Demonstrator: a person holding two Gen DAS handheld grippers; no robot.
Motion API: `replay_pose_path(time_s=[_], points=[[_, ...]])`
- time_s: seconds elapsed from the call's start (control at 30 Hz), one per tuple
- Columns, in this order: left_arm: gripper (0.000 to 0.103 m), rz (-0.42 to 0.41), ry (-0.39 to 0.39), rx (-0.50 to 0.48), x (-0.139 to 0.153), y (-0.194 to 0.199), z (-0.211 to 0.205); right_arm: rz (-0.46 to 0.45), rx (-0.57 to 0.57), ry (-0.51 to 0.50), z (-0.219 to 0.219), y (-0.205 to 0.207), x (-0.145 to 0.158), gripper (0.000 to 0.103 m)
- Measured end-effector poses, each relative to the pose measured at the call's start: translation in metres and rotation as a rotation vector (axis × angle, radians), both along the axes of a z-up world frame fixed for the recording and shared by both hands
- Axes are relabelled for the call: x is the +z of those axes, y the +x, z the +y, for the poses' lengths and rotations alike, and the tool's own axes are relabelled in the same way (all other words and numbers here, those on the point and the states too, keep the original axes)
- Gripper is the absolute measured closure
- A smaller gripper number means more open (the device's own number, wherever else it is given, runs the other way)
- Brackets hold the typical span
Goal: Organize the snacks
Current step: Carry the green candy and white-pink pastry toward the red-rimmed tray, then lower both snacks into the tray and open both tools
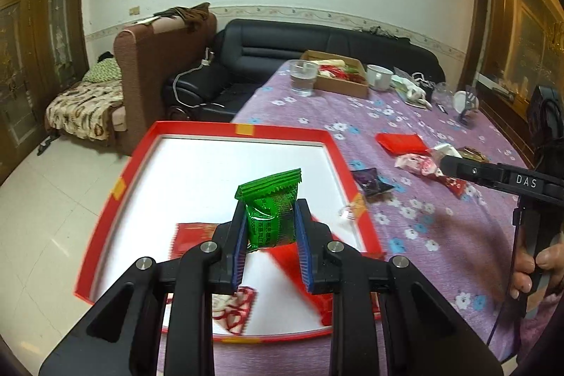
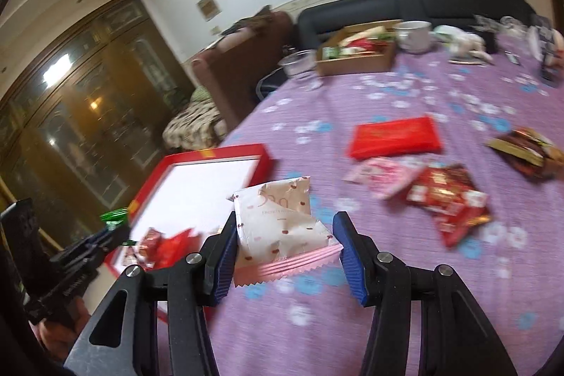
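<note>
Left tongs (image 1: 270, 228) clamped on a green snack packet (image 1: 271, 212), held upright above the white floor of the red tray (image 1: 243, 128). Right tongs (image 2: 286, 247) hold a white-and-pink snack packet (image 2: 282, 228) above the counter (image 2: 387, 305), just beside the tray's near corner; the left pad presses the wrapper, while contact at the right pad cannot be told (motion blur). Inside the tray lie several red packets (image 1: 192, 236) and a red-and-white patterned one (image 1: 234, 310). On the purple flowered cloth beyond: a flat red packet (image 2: 394, 136), a pink packet (image 2: 384, 175), a red-and-gold packet (image 2: 447, 199) and a dark purple packet (image 1: 370, 180). Farther back stand a cardboard box (image 1: 340, 83), a glass (image 1: 303, 78) and a white cup (image 1: 379, 76).
</note>
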State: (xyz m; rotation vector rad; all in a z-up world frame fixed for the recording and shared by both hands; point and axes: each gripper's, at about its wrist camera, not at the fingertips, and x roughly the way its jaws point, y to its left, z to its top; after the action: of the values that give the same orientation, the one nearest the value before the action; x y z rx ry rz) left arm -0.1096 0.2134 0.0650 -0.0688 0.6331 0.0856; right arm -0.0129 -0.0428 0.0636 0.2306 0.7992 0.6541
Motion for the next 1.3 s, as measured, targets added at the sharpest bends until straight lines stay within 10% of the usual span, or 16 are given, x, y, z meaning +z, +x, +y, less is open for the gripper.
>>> replay_pose_path(time_s=[0.6, 1.3], points=[[0.081, 0.001, 0.009, 0.069, -0.008, -0.01, 0.029, 0.004, 0.182, -0.029, 0.107, -0.026, -0.001, 0.051], [0.08, 0.035, 0.021, 0.093, -0.02, -0.005, 0.038, 0.016, 0.238, -0.056, 0.137, -0.034, -0.013, 0.05]])
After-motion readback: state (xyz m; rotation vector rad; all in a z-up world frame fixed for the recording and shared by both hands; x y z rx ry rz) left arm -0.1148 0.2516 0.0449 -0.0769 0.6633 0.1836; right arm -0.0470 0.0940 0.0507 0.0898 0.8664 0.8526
